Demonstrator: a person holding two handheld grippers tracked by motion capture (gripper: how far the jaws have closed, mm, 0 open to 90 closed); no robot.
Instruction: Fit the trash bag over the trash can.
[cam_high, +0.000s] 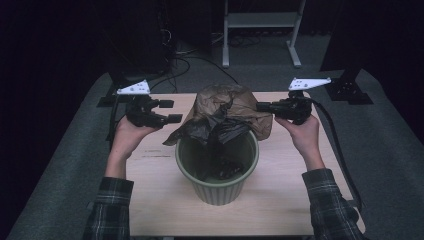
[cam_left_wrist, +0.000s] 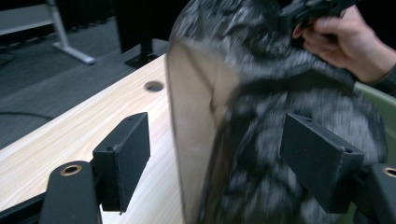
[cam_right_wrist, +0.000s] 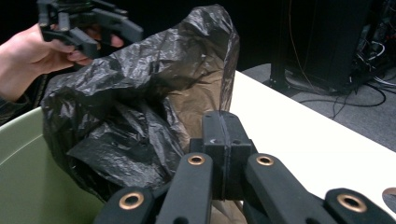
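While my right gripper (cam_high: 261, 106) stands at the far right edge of the black plastic bag (cam_high: 220, 125), its jaws are pressed together on a fold of the film, as the right gripper view shows (cam_right_wrist: 223, 140); the bag (cam_right_wrist: 140, 107) is crumpled, its lower part hanging inside the green ribbed bin (cam_high: 218, 172) and its upper part billowing above the rim; the bin stands at the middle of the light wooden counter (cam_high: 165, 200); my left gripper (cam_high: 171, 111) is held above the counter, just left of the bag, with its jaws spread and nothing between the pads; in the left gripper view the bag (cam_left_wrist: 261, 116) appears blurred beyond those jaws.
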